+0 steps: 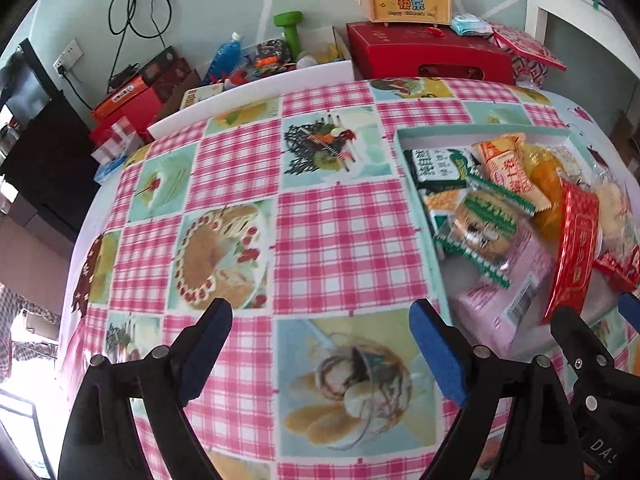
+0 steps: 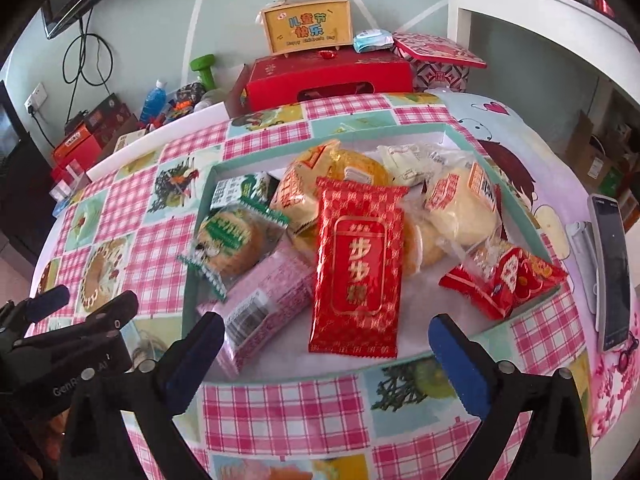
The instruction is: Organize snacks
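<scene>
Pink-checked cloth (image 2: pixel 280 404) with dessert pictures covers the counter. Shallow tray (image 2: pixel 192 280), pale green rim, sits on it holding a heap of snacks. Red foil packet (image 2: pixel 356 276) with gold characters lies on top in the middle, lengthwise toward the right wrist camera. Pink packet (image 2: pixel 264 304) just left of it, near end sticking over the tray's front edge. Green-edged clear packet with a round cake (image 2: pixel 230 240) rests on the pink one. Yellow and white packets piled behind; small red packets (image 2: pixel 504 280) at the right rim.

Right gripper (image 2: pixel 326 360) hangs over the tray's near edge, jaws spread wide, nothing between them. Left gripper (image 1: pixel 320 344) is over bare cloth left of the tray, jaws also wide apart, holding nothing.

Phone (image 2: pixel 610 268) lies on the cloth right of the tray. Red box (image 2: pixel 328 76) beyond the far counter edge, yellow gift case (image 2: pixel 308 28) on top.
</scene>
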A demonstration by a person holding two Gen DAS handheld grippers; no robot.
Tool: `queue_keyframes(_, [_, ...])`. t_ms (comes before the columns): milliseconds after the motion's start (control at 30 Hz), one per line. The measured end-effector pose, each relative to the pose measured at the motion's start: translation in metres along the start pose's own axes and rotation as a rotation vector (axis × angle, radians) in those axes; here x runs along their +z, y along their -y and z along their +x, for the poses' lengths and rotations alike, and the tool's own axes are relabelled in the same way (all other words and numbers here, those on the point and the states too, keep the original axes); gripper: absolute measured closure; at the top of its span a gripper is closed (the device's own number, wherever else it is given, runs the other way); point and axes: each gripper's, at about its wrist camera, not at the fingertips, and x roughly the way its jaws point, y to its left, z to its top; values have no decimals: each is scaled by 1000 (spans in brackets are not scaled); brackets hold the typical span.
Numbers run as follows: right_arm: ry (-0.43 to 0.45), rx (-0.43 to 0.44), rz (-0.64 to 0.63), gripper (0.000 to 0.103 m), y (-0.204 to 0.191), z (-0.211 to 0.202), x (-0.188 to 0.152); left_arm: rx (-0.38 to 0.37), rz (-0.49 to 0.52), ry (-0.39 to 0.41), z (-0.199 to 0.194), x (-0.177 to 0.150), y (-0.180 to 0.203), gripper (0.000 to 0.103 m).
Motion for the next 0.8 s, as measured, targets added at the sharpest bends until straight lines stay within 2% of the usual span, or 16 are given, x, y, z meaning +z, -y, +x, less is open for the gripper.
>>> queue_keyframes(233, [-20,-3,-20,0,-7,-6,-27,46,-29,-32,0,-34,-16,13])
queue_keyframes(433, [-26,-2,-15,0,-7,-11,-43,37,-58,-65,1,-56,-28,13])
queue_keyframes(800, [-24,-1,-29,0,-8,-15,-48,24,-65,-71,-3,-64,-30,13])
